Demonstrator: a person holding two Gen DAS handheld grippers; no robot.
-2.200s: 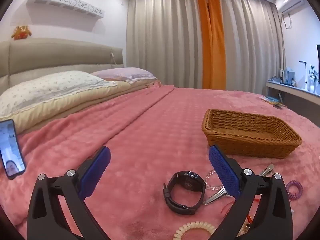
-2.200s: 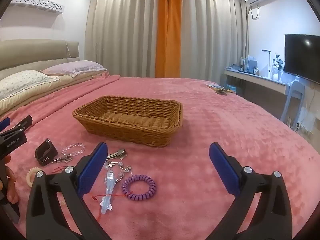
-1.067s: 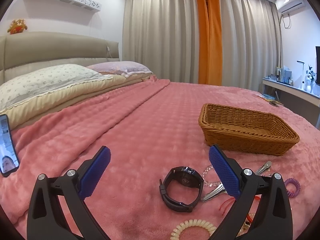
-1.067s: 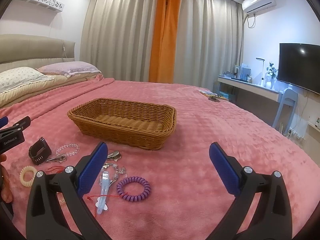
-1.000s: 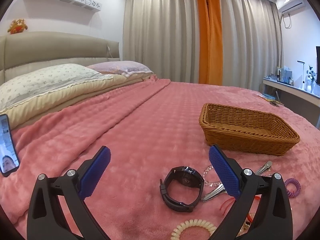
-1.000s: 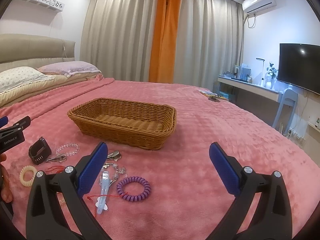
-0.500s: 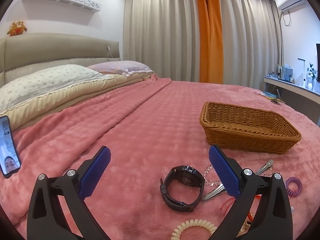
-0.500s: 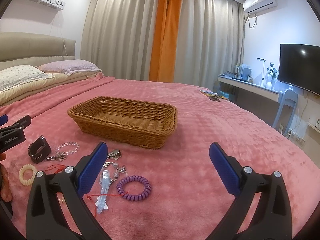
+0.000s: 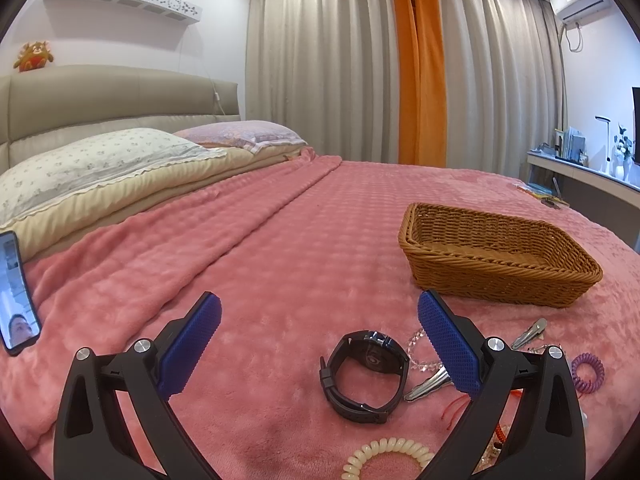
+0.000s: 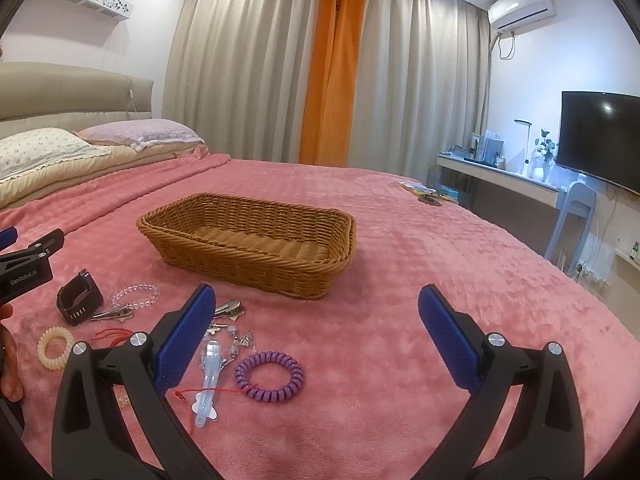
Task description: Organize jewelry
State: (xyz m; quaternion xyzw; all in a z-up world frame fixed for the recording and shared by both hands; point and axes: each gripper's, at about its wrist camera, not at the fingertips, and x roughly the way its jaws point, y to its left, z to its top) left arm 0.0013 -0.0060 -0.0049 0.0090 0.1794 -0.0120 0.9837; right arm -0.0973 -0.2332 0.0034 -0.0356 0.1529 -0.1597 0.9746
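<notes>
A wicker basket (image 9: 496, 252) (image 10: 248, 240) sits empty on the pink bed. In front of it lie a black watch (image 9: 366, 370) (image 10: 78, 298), a clear bead bracelet (image 10: 134, 294), silver hair clips (image 9: 528, 328) (image 10: 228, 307), a cream coil hair tie (image 9: 384, 456) (image 10: 55, 347), a purple coil hair tie (image 10: 269, 376) (image 9: 587, 370), a light blue clip (image 10: 208, 388) and a red cord (image 10: 114, 334). My left gripper (image 9: 320, 332) is open, the watch between its fingers. My right gripper (image 10: 314, 336) is open and empty, right of the pile.
A phone (image 9: 16, 292) stands propped at the left on the bed. Pillows (image 9: 92, 164) lie at the headboard. A desk (image 10: 500, 184) and a TV (image 10: 600, 138) stand at the right beyond the bed's edge. Small items (image 10: 428, 196) lie on the far bed corner.
Both grippers have shifted only slightly; the views drifted a little. Both stay open. No item on the bed has moved.
</notes>
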